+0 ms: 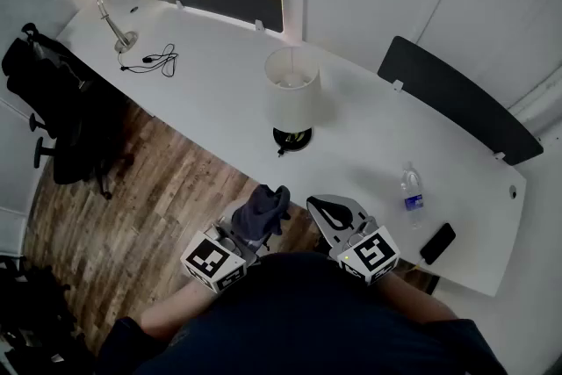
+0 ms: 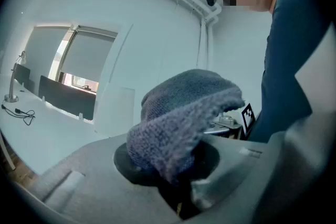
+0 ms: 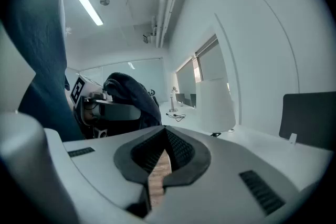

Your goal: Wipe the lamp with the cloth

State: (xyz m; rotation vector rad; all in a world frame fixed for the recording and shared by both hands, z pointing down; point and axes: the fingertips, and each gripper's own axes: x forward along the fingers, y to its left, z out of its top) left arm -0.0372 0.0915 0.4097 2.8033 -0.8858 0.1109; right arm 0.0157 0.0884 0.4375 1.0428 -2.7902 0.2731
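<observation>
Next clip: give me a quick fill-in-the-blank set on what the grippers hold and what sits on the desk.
1. The left gripper is shut on a dark ___.
2. The right gripper, jaws together, holds ___.
3. The lamp has a ___ shade.
4. Near the water bottle lies a black ___.
Missing words: cloth; nothing; white; phone.

Curved white desk (image 1: 219,75) above wood-plank floor (image 1: 158,189).
</observation>
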